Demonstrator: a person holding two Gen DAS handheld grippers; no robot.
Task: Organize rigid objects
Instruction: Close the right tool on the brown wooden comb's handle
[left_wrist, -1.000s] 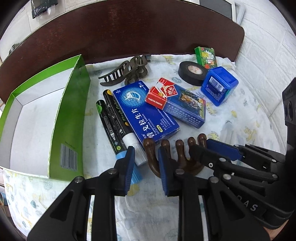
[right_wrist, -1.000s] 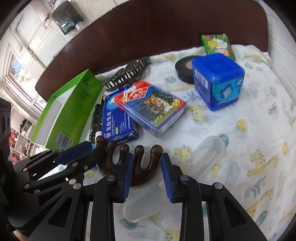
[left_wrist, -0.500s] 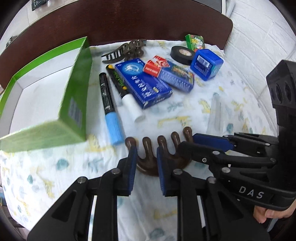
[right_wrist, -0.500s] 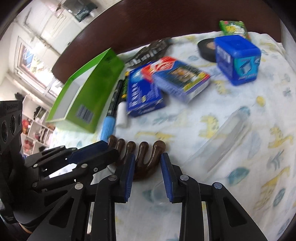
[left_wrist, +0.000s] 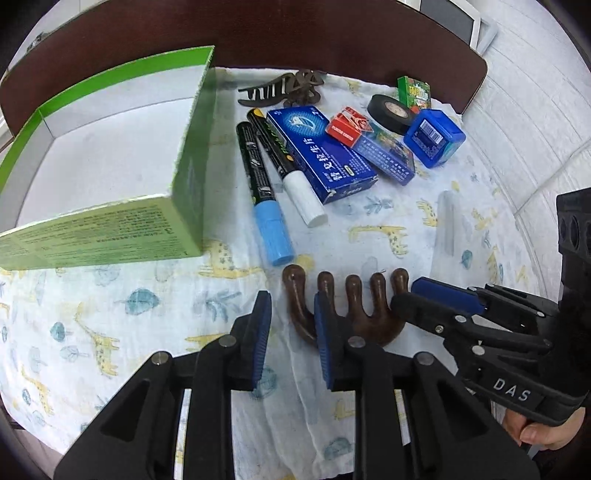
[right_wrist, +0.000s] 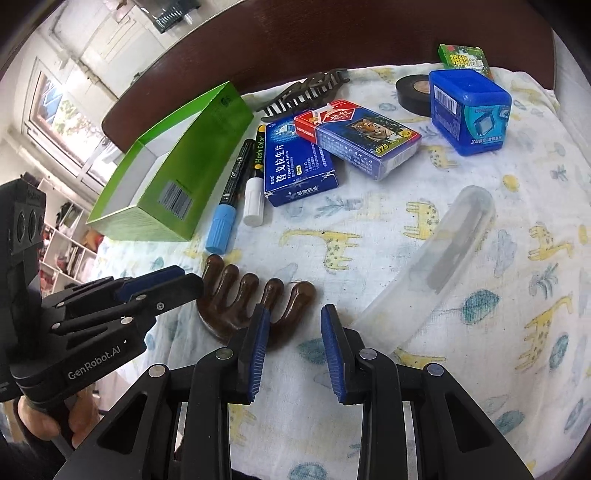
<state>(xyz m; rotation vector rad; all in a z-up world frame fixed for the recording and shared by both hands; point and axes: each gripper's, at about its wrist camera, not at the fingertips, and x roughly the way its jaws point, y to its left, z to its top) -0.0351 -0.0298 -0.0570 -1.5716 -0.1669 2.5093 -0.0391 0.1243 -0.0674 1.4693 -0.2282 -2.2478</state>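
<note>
Giraffe-print cloth (right_wrist: 369, 229) covers the table, a green box (left_wrist: 110, 147) at far left. Both grippers, left (left_wrist: 291, 325) and right (right_wrist: 293, 341), sit released around the brown comb (right_wrist: 255, 299), near the markers (left_wrist: 269, 173).

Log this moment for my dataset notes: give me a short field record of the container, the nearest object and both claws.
container: green cardboard box, open top, nothing seen inside
nearest object: brown wooden comb, flat on giraffe-print cloth, teeth toward the markers
left claw: open, right finger over the comb's teeth, gripping nothing
right claw: open, beside the comb, gripping nothing
markers: blue-capped marker and white-capped marker, side by side next to the box
other: clear plastic case lying right of comb
</note>
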